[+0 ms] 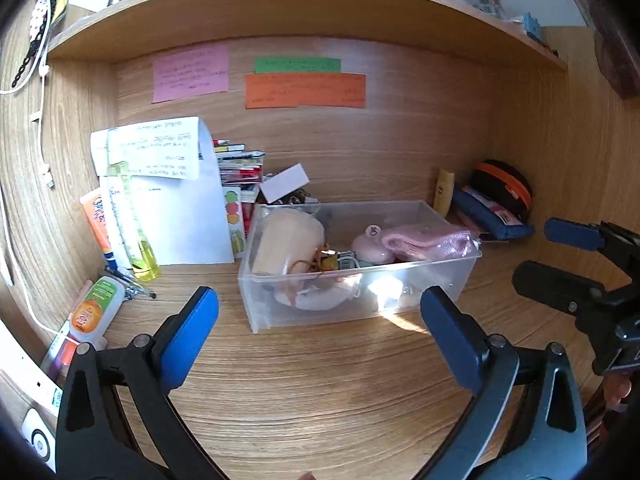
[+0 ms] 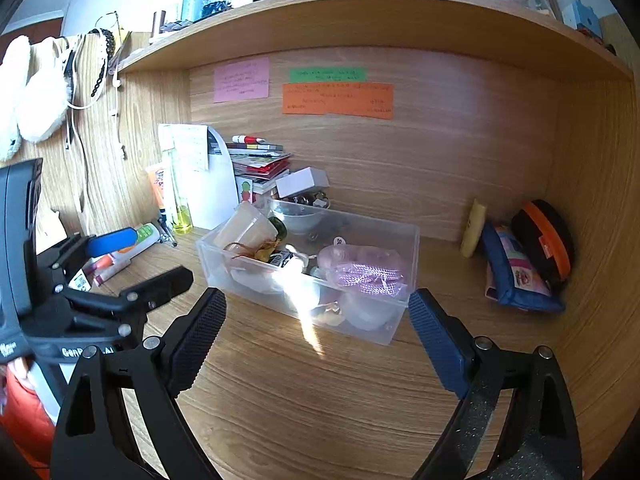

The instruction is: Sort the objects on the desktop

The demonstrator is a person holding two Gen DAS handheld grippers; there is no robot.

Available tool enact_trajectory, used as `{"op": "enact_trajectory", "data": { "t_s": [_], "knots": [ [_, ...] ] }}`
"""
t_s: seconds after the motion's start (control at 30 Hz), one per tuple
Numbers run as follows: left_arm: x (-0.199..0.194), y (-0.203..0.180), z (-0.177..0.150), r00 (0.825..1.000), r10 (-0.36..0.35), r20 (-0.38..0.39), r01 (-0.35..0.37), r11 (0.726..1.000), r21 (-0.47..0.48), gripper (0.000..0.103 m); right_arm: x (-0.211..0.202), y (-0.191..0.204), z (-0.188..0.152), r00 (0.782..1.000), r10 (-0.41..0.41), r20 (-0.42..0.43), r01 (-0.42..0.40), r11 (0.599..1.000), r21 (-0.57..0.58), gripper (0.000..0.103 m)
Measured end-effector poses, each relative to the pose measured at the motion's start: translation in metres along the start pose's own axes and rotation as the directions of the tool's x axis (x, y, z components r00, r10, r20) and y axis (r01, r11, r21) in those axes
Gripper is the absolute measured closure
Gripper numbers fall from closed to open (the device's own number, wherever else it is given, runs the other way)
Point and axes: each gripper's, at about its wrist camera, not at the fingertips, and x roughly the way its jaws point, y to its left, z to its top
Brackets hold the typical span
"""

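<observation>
A clear plastic box (image 1: 444, 280) stands on the wooden desk. It holds a beige cup (image 1: 288, 240), a pink lidded jar (image 1: 370, 246), pink cord (image 1: 432, 240) and small items. It also shows in the right wrist view (image 2: 384, 328). My left gripper (image 1: 320, 320) is open and empty, in front of the box. My right gripper (image 2: 316, 322) is open and empty, also just in front of the box. Each gripper shows at the edge of the other's view: the right one (image 1: 560, 252), the left one (image 2: 136, 256).
At the left stand papers (image 1: 180, 200), a yellow bottle (image 1: 136, 236), an orange tube (image 1: 96, 220), an orange-label bottle (image 1: 94, 308) and pens. Stacked books (image 1: 240, 168) and a white box (image 1: 285, 183) sit behind. At right lie a blue pouch (image 2: 516, 276) and black-orange case (image 2: 544, 240).
</observation>
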Motion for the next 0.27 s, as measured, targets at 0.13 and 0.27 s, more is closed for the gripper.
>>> {"op": "enact_trajectory", "data": {
  "t_s": [0.13, 0.27],
  "knots": [
    [0.003, -0.008, 0.0, 0.999, -0.051, 0.0, 0.051, 0.999, 0.004, 0.001, 0.007, -0.005, -0.001, 0.999, 0.024, -0.022, -0.024, 0.999, 0.022, 0.011],
    [0.004, -0.012, 0.001, 0.999, -0.046, 0.001, 0.046, 0.999, 0.004, 0.001, 0.012, -0.008, -0.001, 0.999, 0.021, -0.038, -0.02, 0.999, 0.036, 0.011]
  ]
}}
